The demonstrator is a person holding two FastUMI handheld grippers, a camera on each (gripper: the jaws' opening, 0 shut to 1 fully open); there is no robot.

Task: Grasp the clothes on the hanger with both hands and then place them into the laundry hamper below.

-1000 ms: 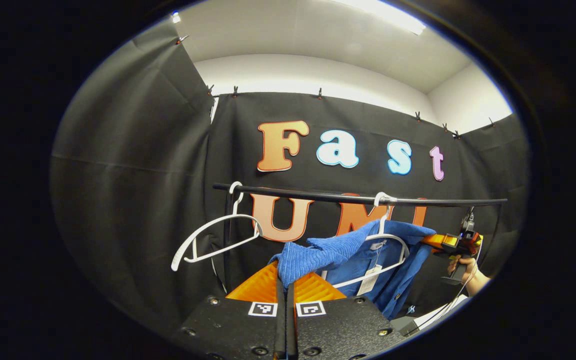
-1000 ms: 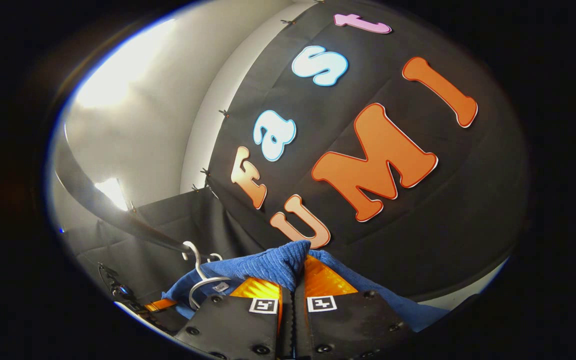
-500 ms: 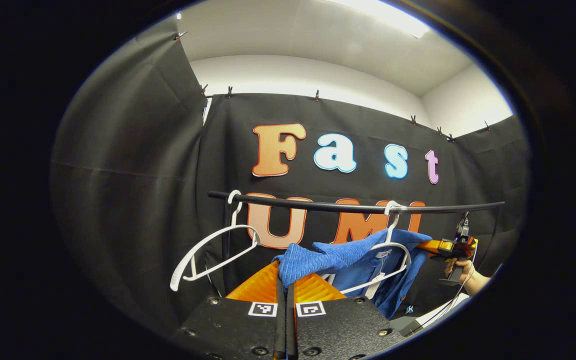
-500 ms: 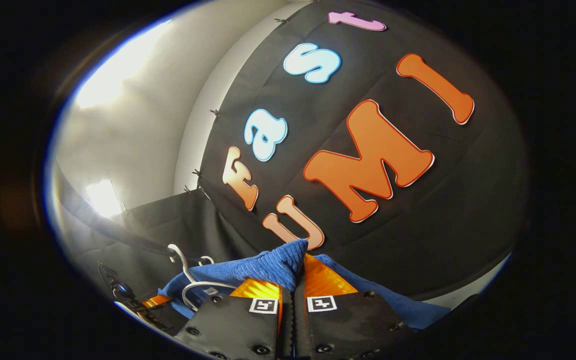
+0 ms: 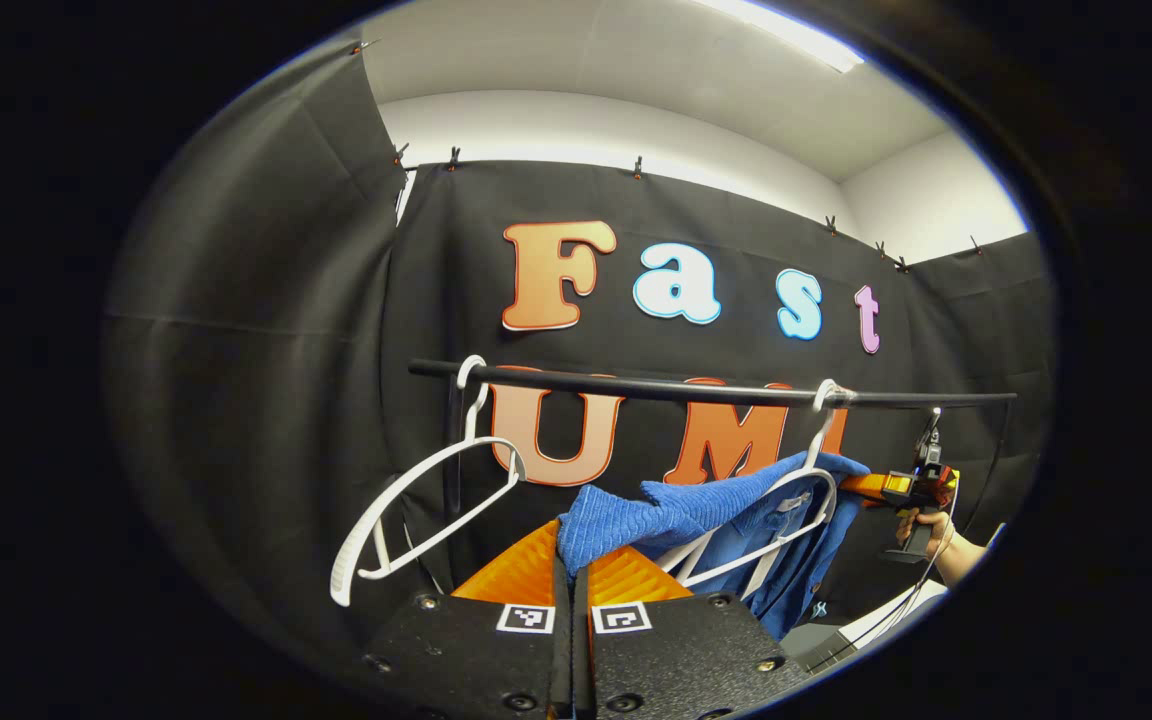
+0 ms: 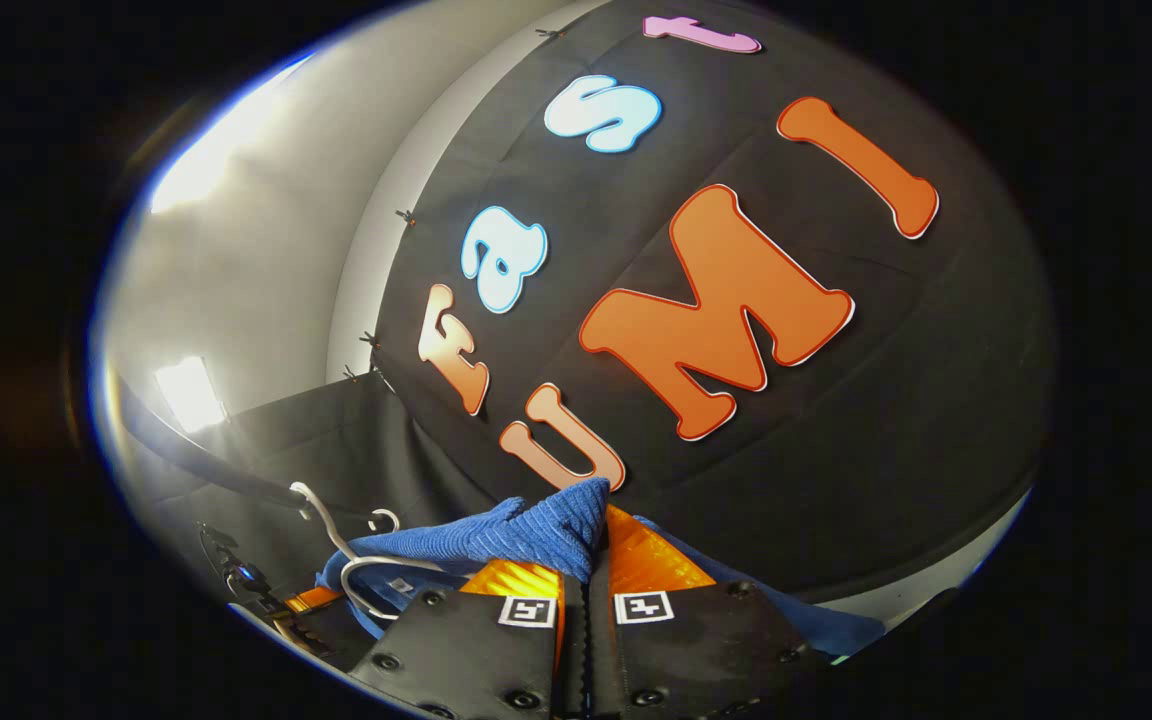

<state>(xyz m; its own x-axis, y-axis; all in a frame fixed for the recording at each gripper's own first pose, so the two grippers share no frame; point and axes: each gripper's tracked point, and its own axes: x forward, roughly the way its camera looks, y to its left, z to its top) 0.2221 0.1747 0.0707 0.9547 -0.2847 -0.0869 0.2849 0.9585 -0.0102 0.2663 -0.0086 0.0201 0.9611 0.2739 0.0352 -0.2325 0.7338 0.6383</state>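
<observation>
A blue ribbed garment point(image 5: 706, 505) hangs on a white hanger point(image 5: 786, 500) hooked on the black rail point(image 5: 696, 388). My left gripper point(image 5: 572, 560) is shut on the garment's left shoulder, with the cloth bunched above its fingertips. In the left gripper view the right gripper point(image 5: 901, 488), held by a hand point(image 5: 926, 530), clamps the garment's far shoulder. In the right gripper view my right gripper point(image 6: 588, 540) is shut on the blue garment point(image 6: 526, 530), and the hanger's hook point(image 6: 331, 520) tilts just left of it. The left gripper point(image 6: 256, 590) sits at the lower left.
A second, bare white hanger point(image 5: 416, 500) hangs on the rail to the left of the garment. Black cloth walls close in behind and on both sides. A white ceiling with a strip light point(image 5: 786, 30) runs overhead.
The clothed hanger has slid right along the rail and tilted, its hook now leaning. The garment is stretched more between both grippers. Both grippers stay clamped on the cloth.
</observation>
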